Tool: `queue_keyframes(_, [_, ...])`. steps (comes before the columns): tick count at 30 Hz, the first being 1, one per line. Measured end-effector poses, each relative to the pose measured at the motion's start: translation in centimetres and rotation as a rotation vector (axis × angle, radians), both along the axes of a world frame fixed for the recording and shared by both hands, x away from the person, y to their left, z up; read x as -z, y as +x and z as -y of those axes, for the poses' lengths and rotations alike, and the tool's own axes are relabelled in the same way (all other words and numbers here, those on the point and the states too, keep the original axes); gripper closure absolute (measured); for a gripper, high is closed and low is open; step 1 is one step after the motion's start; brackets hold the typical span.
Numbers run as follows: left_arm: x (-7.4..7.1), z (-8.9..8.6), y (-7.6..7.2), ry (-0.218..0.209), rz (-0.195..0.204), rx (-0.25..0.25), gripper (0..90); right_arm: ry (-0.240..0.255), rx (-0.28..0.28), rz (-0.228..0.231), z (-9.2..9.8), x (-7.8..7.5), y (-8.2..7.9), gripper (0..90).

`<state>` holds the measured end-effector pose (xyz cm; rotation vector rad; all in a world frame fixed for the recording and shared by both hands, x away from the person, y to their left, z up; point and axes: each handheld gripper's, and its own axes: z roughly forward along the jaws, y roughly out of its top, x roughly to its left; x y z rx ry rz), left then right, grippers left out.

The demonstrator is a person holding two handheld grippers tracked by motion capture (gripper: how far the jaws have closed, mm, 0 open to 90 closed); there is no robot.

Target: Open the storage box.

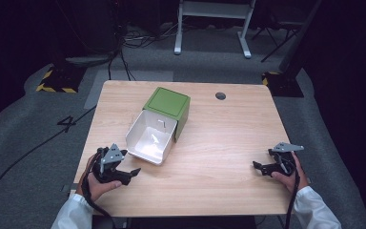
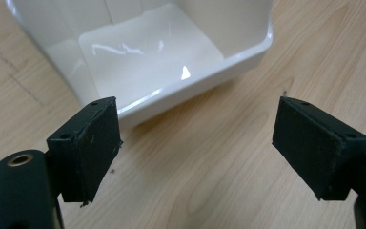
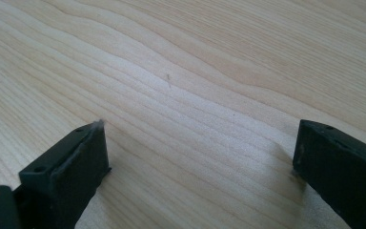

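my left gripper has its jaws spread wide with nothing between them, just bare wood grain showing in the gap. the pads are dark and a little scuffed. right ahead of them, in the left gripper view, sits the open mouth of a white drawer, its glossy floor catching bright glints of light, its front rim just beyond my left jaw.

my right gripper is parted wide too, empty, resting low over the table with only pale wood running between the jaws.

from the high view, my left gripper sits at the near left of the table, my hand wrapped around its body, the grey three-cornered plate on top, the cable trailing back past my white sleeve. the white drawer lies just beyond and to the right of it, pulled out of a green box that stands toward the middle of the table, slightly turned. my right gripper is at the near right edge, well apart from the box, pointing inward, held in my right hand.

a small dark round hole marks the far part of the tabletop. beyond the table lie grey floor, black cables and a white frame's legs.
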<state>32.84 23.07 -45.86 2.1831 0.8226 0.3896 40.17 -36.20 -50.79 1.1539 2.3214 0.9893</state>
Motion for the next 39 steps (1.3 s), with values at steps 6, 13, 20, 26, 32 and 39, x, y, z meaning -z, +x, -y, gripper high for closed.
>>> queue_keyframes(6, [2.1, -1.2, 0.1, 0.009, -0.092, -0.031, 16.6, 0.000, 0.000, 0.000, 0.0, 0.0, 0.0, 4.7])
queue_keyframes(13, [4.1, -1.5, 0.6, 0.029, -0.157, -0.049, 16.5, 0.000, -0.001, 0.000, 0.0, 0.0, 0.0, 4.6])
queue_keyframes(20, [4.5, -1.6, 0.3, 0.036, -0.117, -0.054, 15.7, -0.001, -0.001, 0.000, 0.0, 0.0, 0.0, 4.6])
queue_keyframes(26, [4.9, -1.9, 0.0, 0.030, -0.074, -0.052, 15.2, -0.001, 0.000, 0.000, 0.0, 0.0, 0.0, 4.6])
queue_keyframes(32, [4.9, -1.8, 0.0, 0.031, -0.073, -0.072, 15.0, -0.001, -0.001, 0.000, 0.0, 0.0, 0.0, 4.6])
queue_keyframes(39, [4.9, -1.7, 0.0, 0.030, -0.074, -0.080, 15.1, 0.000, 0.000, 0.000, 0.0, 0.0, 0.0, 4.6])
